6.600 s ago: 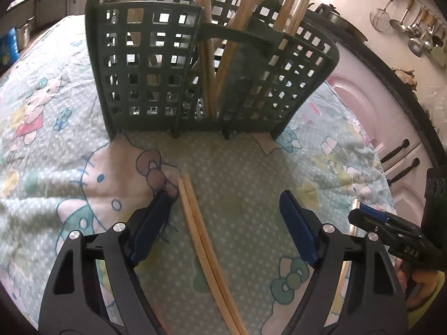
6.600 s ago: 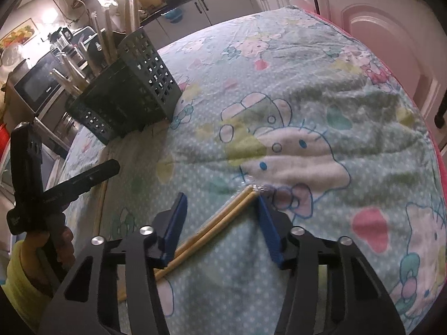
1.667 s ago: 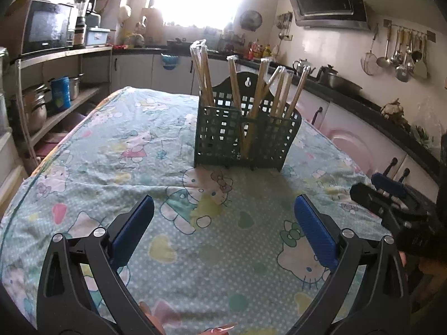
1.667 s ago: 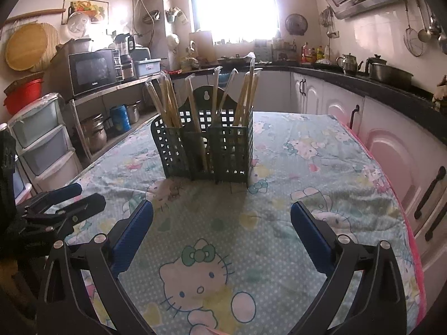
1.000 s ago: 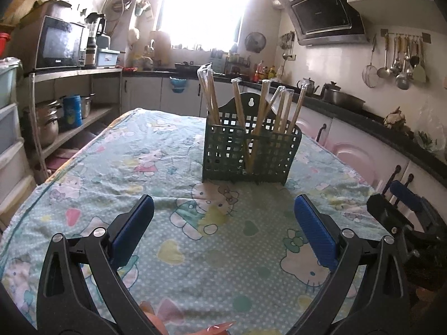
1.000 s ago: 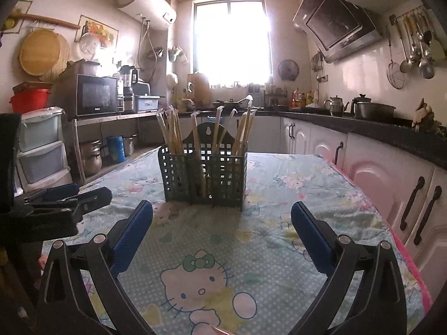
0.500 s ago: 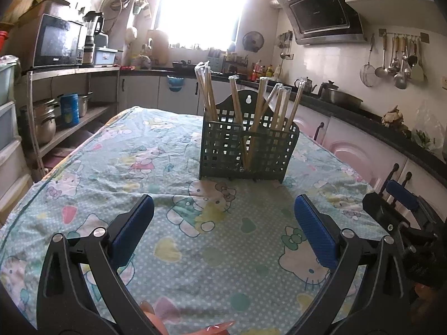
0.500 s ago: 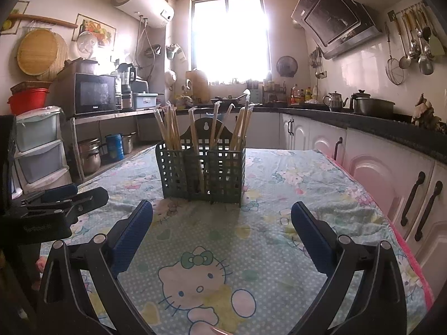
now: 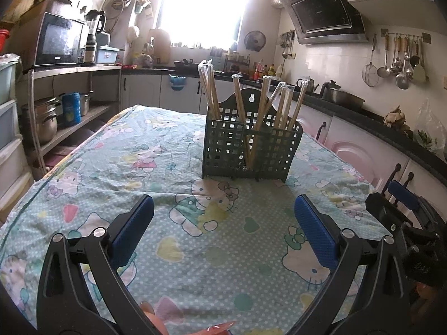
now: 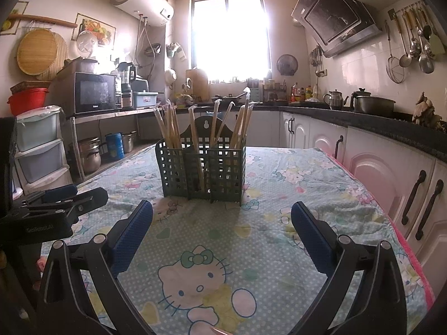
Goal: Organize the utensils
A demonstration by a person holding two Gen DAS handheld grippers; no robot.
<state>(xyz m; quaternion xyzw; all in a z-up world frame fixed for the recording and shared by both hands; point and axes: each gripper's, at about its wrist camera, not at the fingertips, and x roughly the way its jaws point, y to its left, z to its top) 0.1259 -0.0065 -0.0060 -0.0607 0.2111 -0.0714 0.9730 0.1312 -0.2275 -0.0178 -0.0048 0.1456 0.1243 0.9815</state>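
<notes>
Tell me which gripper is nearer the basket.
Neither clearly. The left gripper and right gripper both hover open, back from the basket, left and right of it, about level.

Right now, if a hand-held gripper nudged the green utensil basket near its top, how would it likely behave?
The utensil basket is perforated plastic, so probably light and easy to slide. The tablecloth under it is wrinkled fabric, which may drag and bunch instead. Tall wrapped chopsticks lean well above its rim, so a high push seems apt to tip it.
</notes>
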